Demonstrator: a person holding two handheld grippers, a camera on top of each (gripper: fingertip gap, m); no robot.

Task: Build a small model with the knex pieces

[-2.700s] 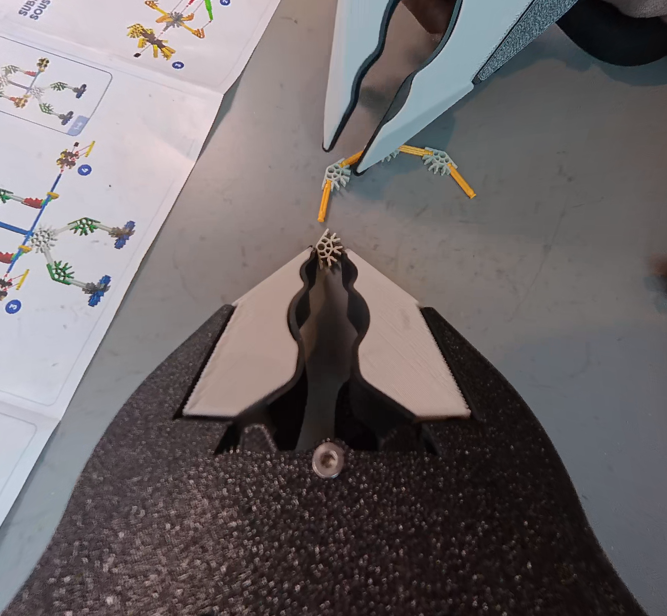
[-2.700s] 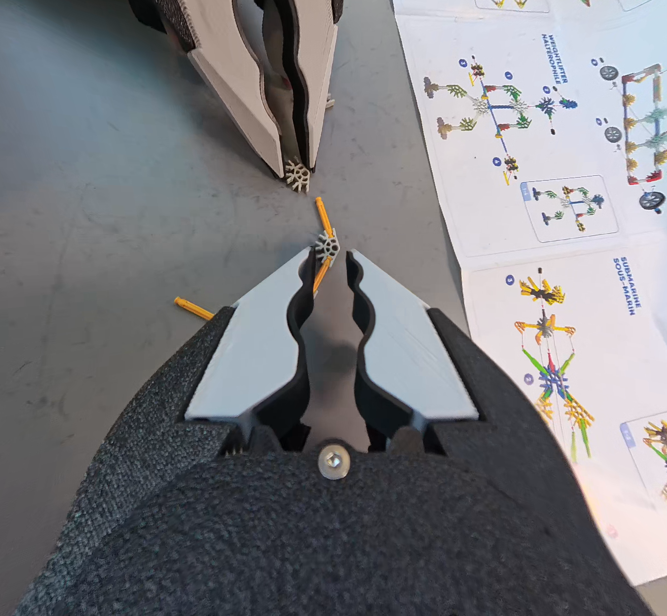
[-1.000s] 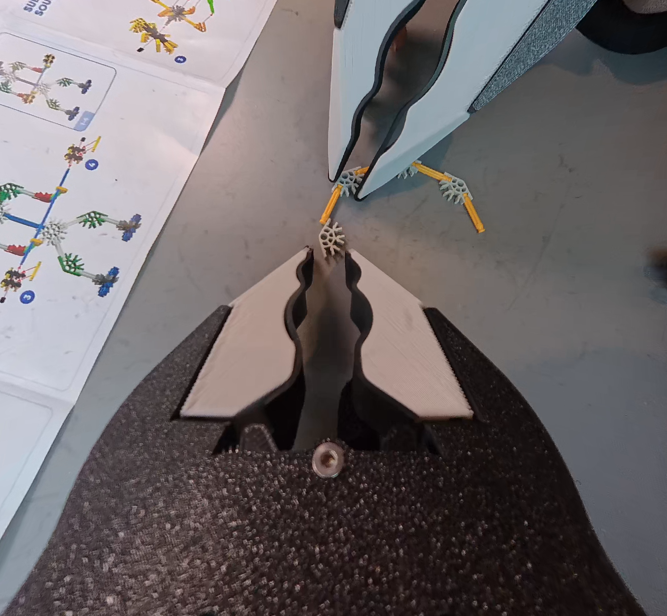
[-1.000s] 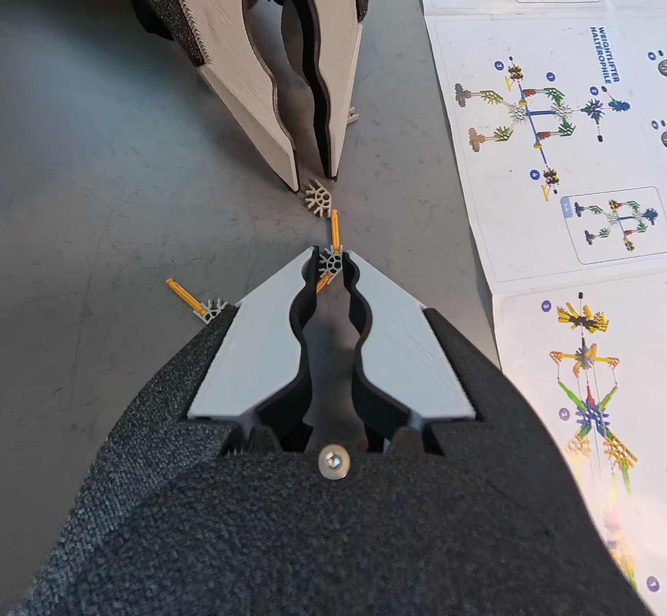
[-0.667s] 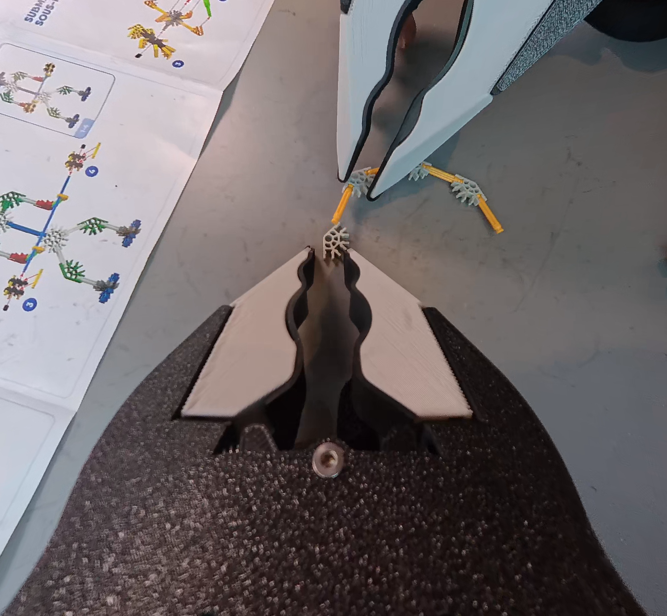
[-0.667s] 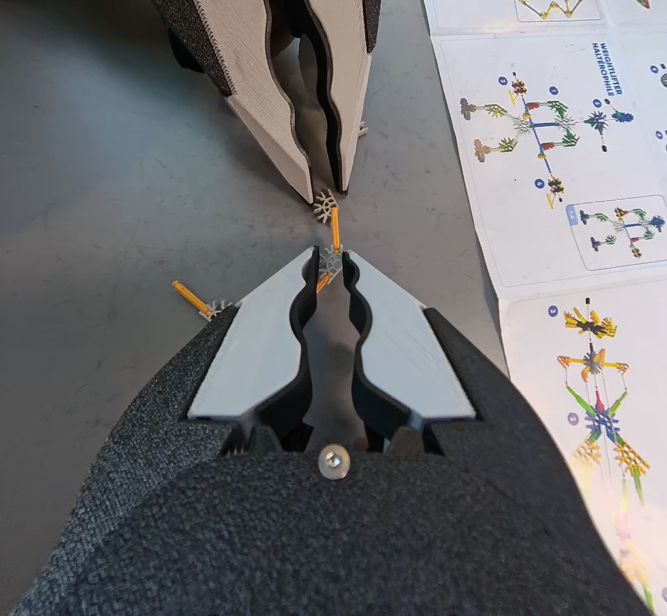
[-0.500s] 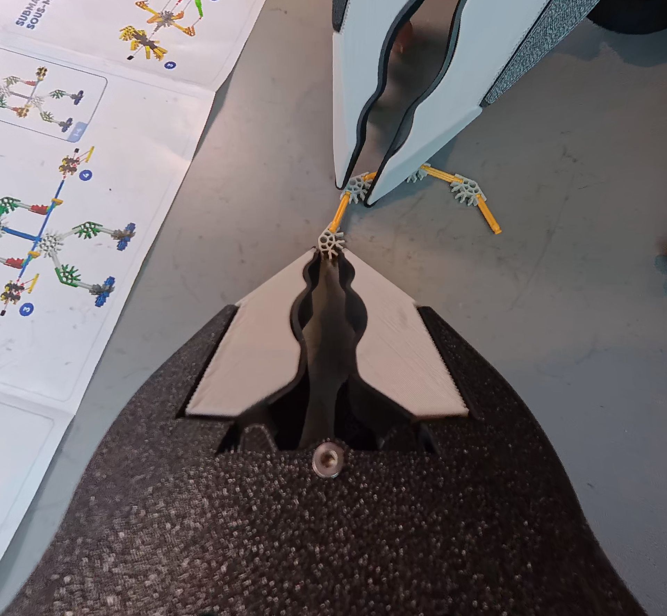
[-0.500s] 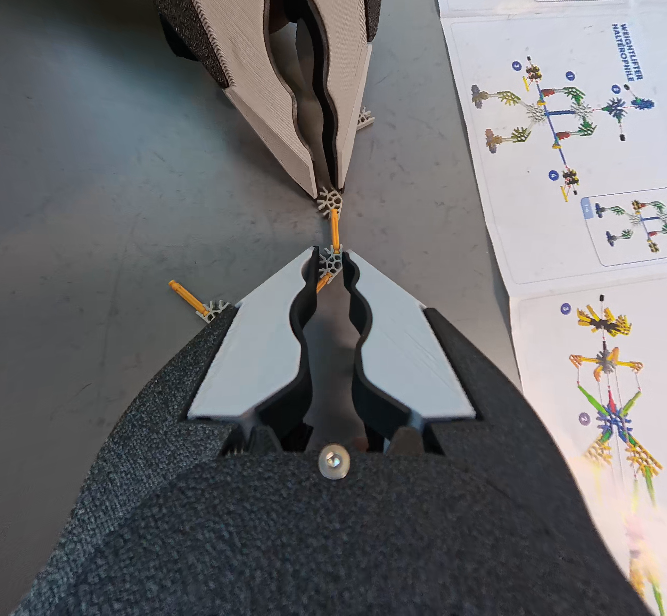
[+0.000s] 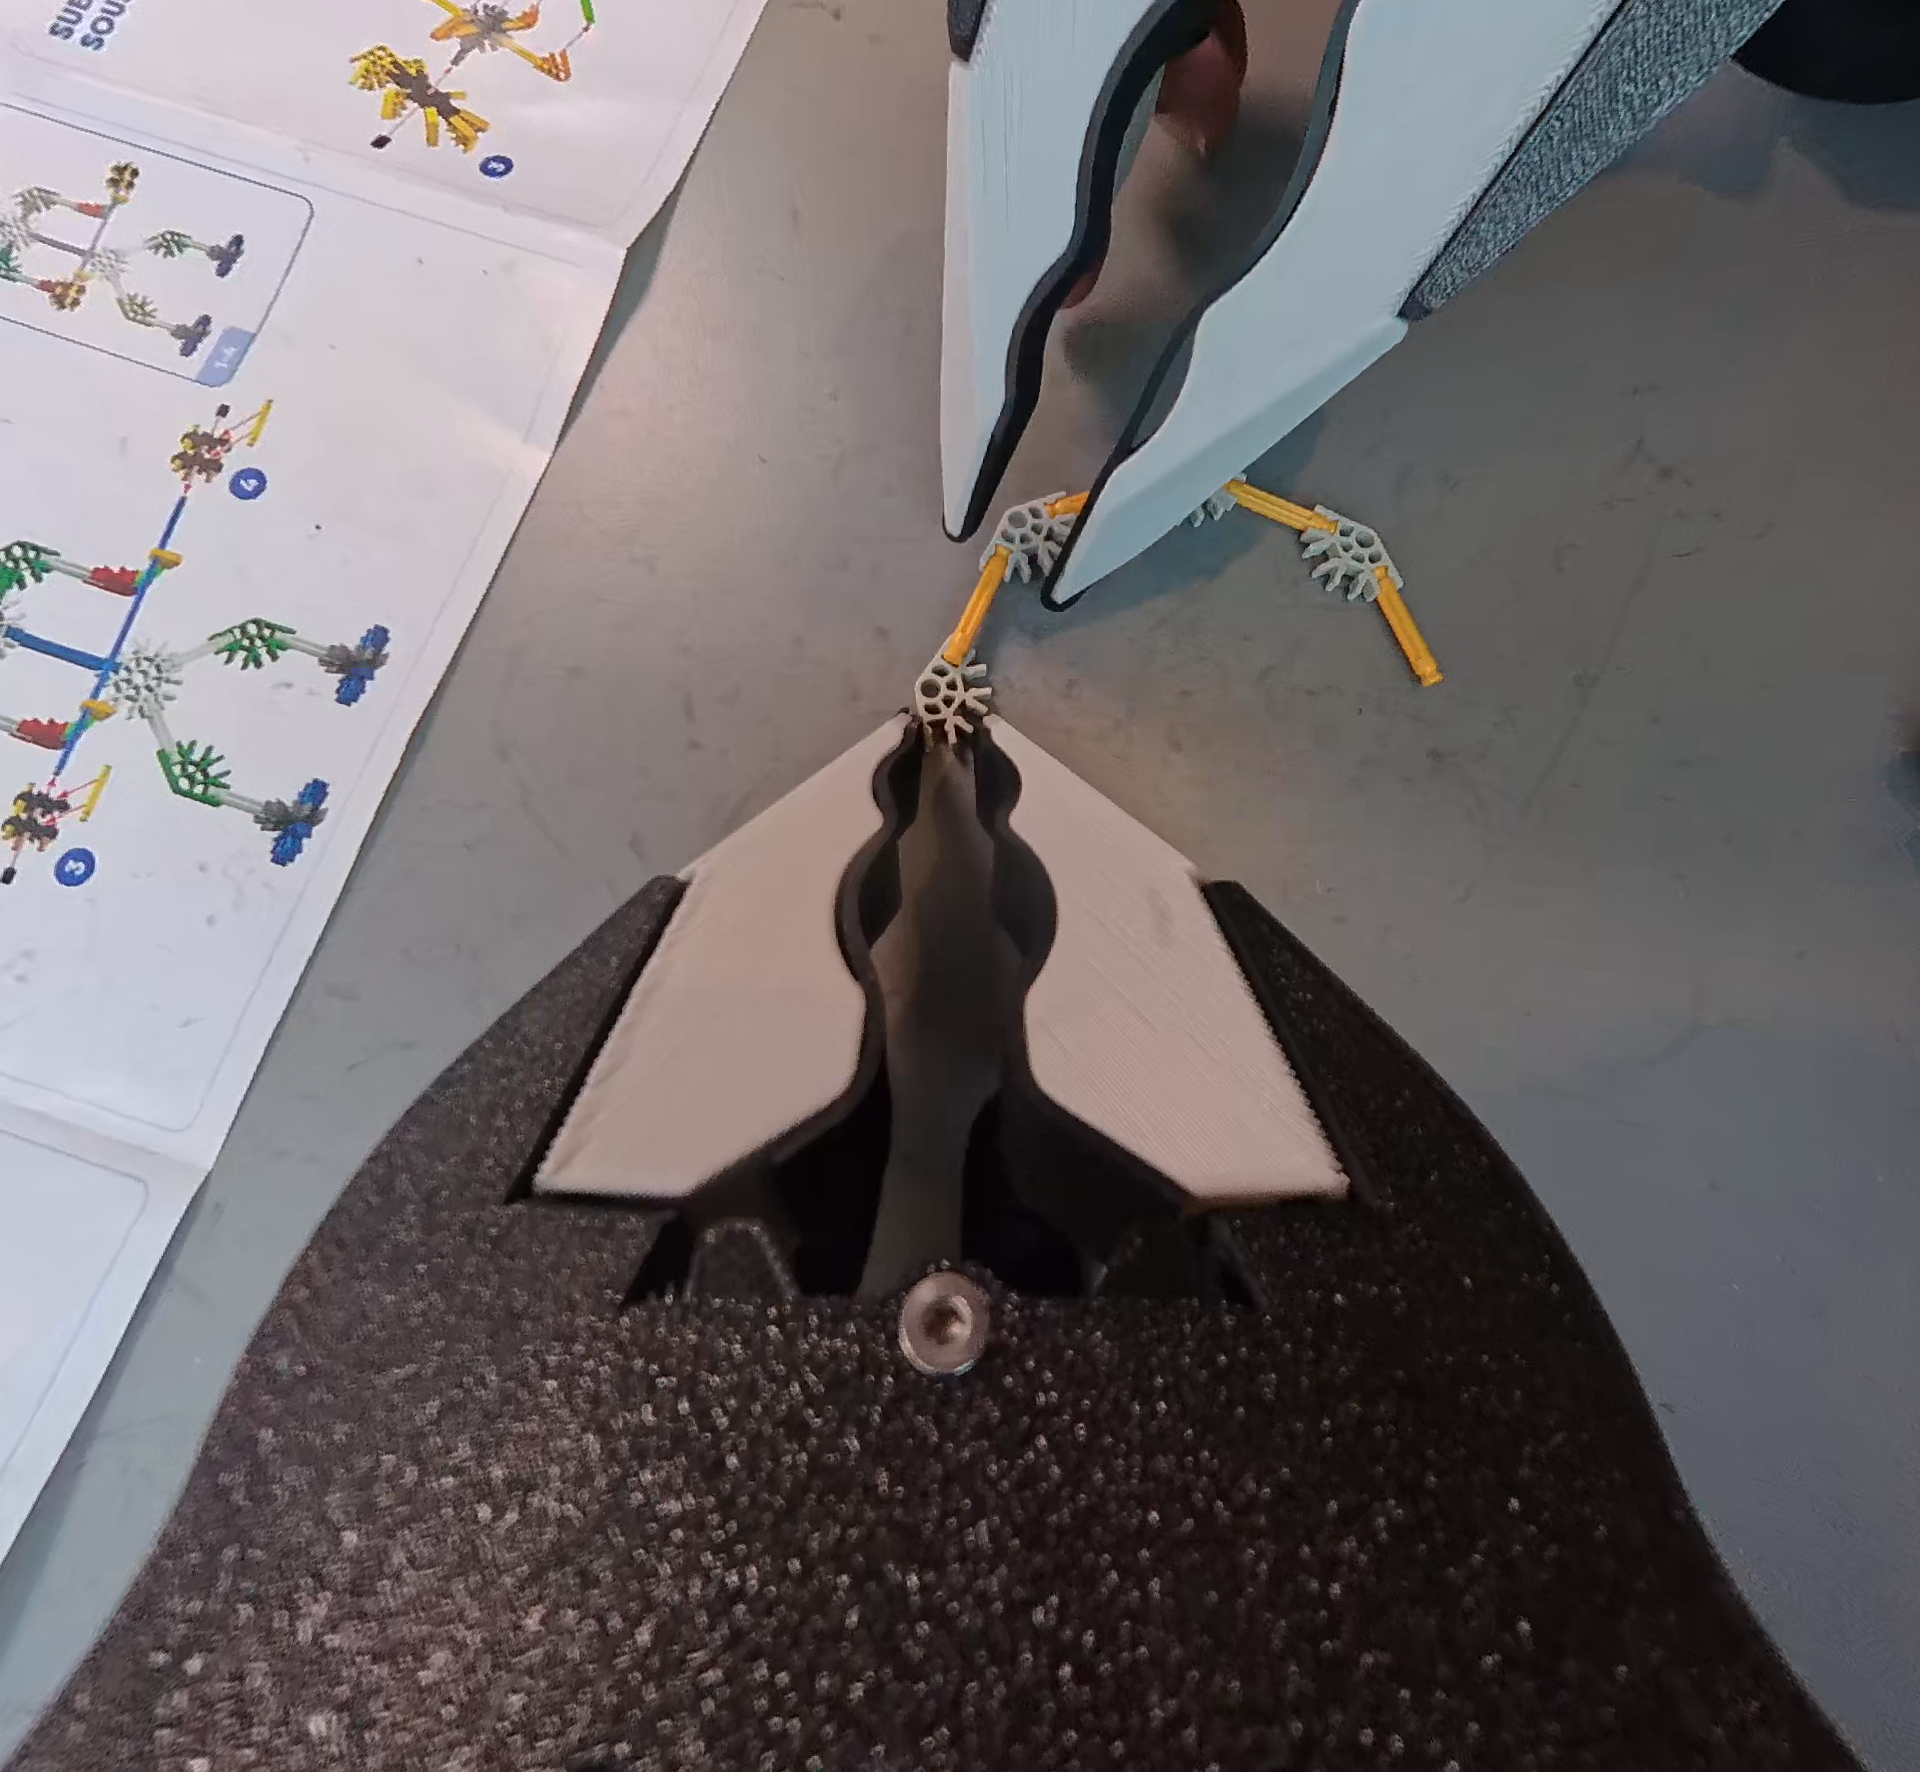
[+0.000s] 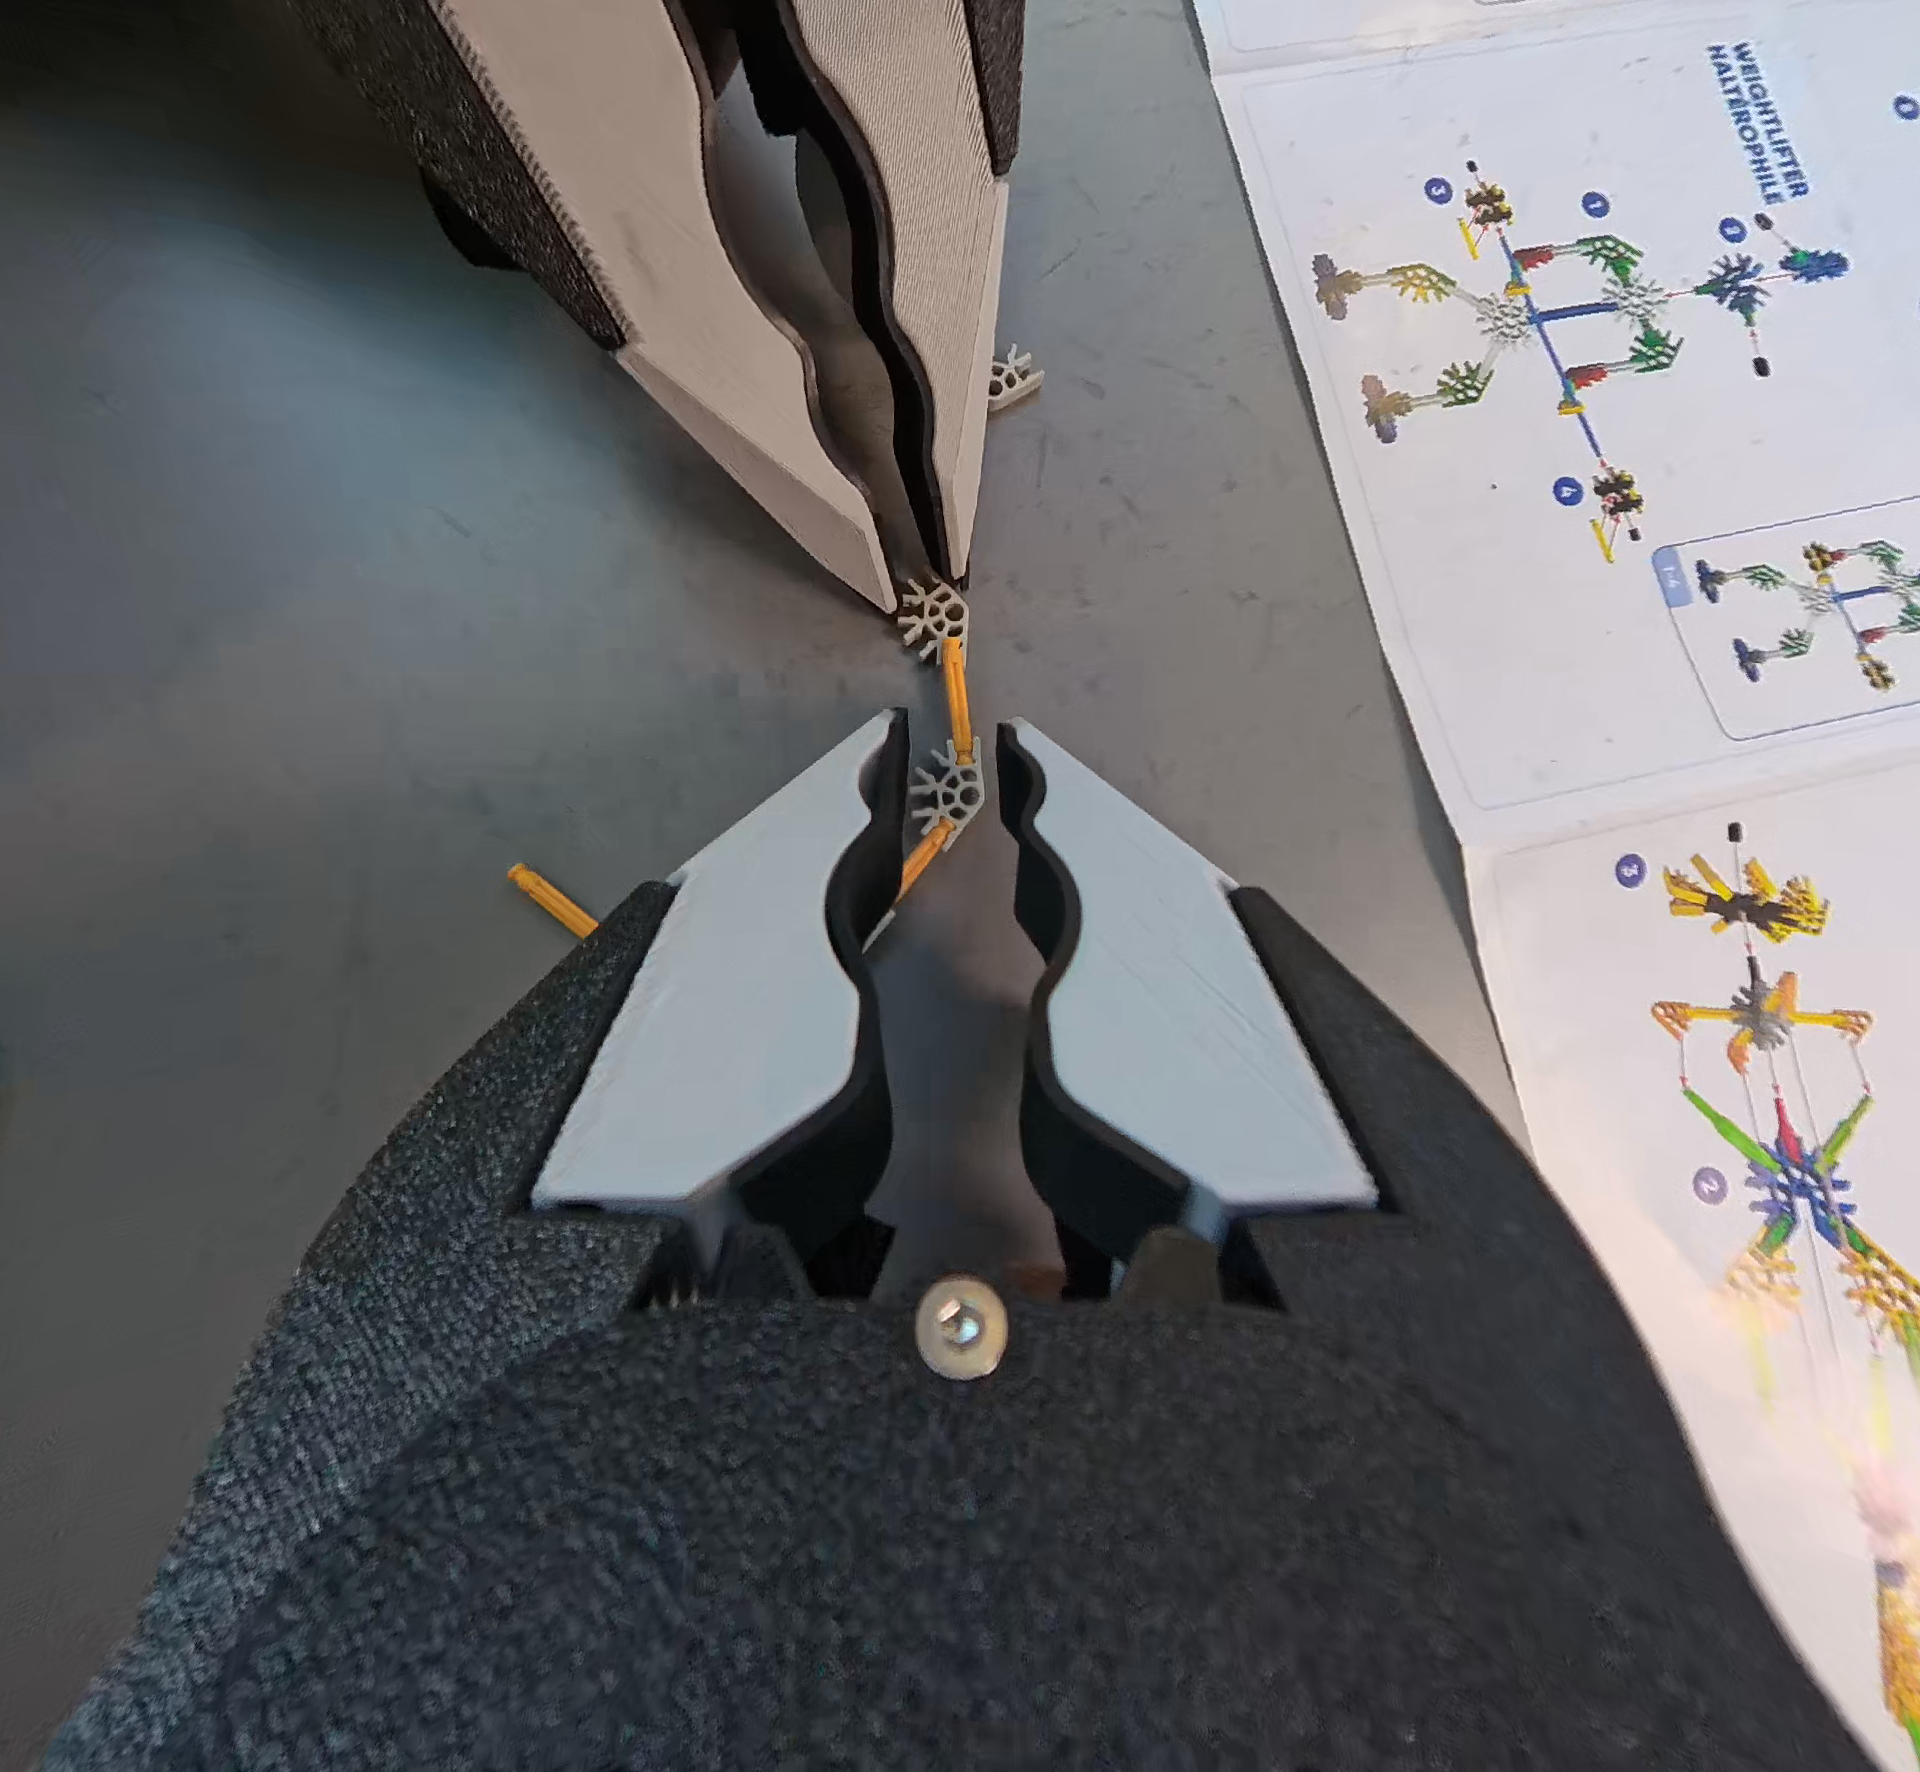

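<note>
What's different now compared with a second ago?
The left gripper has shut on the loose connector and pushed it onto the yellow rod. The right gripper has opened around its connector. The instruction sheet and table are unchanged.

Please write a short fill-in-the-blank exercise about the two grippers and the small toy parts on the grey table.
1. The left gripper is ___ on a pale connector.
2. A ___ rod runs from that connector to a second connector.
3. The right gripper has its jaws ___ around the second connector.
4. In the right wrist view, the instruction sheet lies on the ___ side.
Missing words: shut; yellow; open; right.
</note>
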